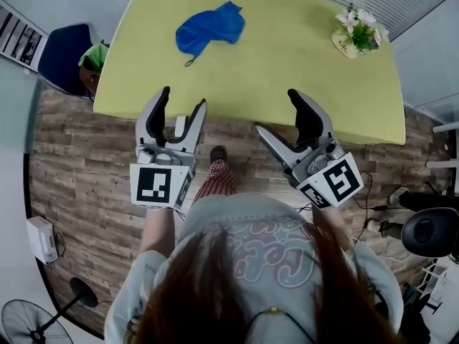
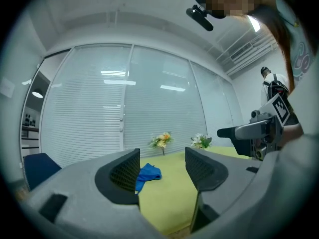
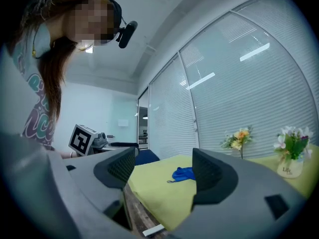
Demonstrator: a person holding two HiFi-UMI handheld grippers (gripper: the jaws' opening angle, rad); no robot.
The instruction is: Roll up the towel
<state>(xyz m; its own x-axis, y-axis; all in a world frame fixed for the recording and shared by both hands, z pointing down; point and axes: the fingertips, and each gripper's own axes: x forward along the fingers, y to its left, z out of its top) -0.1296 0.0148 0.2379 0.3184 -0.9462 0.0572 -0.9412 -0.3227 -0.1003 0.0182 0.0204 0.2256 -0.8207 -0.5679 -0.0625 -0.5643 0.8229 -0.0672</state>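
Note:
A blue towel [image 1: 209, 29] lies crumpled on the far left part of the yellow-green table [image 1: 287, 63]. It also shows small in the left gripper view as the towel [image 2: 148, 174], and in the right gripper view as the towel [image 3: 183, 174]. My left gripper [image 1: 181, 104] hovers at the table's near edge, open, nothing between its fingers. My right gripper [image 1: 277, 112] is held beside it at the near edge, also open and empty. Both are well short of the towel.
A small pot of flowers [image 1: 358, 31] stands at the table's far right corner. A dark blue chair [image 1: 63, 57] sits left of the table. Wooden floor lies below me, with a fan [image 1: 29, 319] at the lower left and an office chair [image 1: 429, 233] at the right.

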